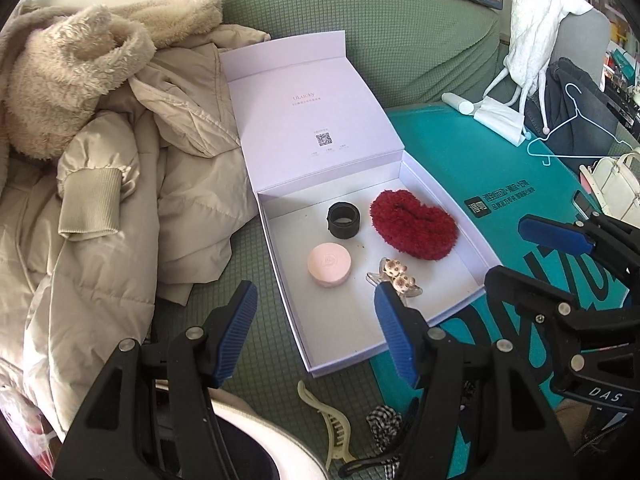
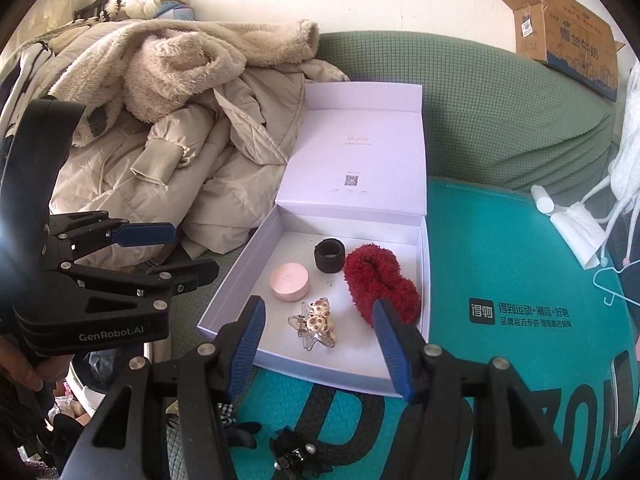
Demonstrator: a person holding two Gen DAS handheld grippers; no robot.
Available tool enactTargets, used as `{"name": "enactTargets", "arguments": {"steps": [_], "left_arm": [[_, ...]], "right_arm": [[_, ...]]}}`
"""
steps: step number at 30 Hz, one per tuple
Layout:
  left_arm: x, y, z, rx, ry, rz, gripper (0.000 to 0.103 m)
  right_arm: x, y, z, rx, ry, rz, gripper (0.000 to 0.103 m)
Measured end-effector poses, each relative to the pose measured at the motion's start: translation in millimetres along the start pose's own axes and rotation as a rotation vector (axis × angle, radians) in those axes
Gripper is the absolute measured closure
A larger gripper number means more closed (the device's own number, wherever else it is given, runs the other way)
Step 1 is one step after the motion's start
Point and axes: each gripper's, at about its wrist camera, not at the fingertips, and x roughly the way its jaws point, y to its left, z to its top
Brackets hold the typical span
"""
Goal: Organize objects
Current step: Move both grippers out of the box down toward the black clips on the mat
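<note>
An open lilac box (image 1: 282, 280) (image 2: 320, 372) lies on the green sofa with its lid up. Inside are a red fuzzy scrunchie (image 1: 414, 224) (image 2: 380, 282), a black band (image 1: 343, 220) (image 2: 329, 255), a pink round case (image 1: 329, 265) (image 2: 289, 281) and a clear clip with spotted bears (image 1: 396, 276) (image 2: 318, 322). My left gripper (image 1: 316, 320) (image 2: 180, 252) hovers open over the box's near left corner, holding nothing. My right gripper (image 2: 320, 344) (image 1: 532, 256) stands open above the front edge, also holding nothing. In front of the box lie a cream claw clip (image 1: 332, 428), a checked scrunchie (image 1: 384, 420) and a black pearl clip (image 2: 296, 452).
A beige padded coat (image 1: 120, 200) is heaped left of the box. A teal mat (image 2: 500, 260) lies under its right side. A hanger (image 1: 576, 148), a white handbag (image 1: 616, 184) and a phone (image 1: 584, 202) sit at the right. A cardboard carton (image 2: 560, 32) rests on the sofa back.
</note>
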Motion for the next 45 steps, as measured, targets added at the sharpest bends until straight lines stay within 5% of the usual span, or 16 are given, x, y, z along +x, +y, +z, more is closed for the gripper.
{"name": "enactTargets", "arguments": {"steps": [18, 45], "left_arm": [[-57.1, -7.2, -61.0, 0.024, -0.027, -0.021, 0.039], [-28.8, -36.4, -136.0, 0.137, 0.04, -0.163, 0.039]], "right_arm": [[-48.6, 26.3, -34.5, -0.004, -0.014, -0.046, 0.044], [-35.8, 33.4, -97.6, 0.06, 0.073, -0.043, 0.044]]}}
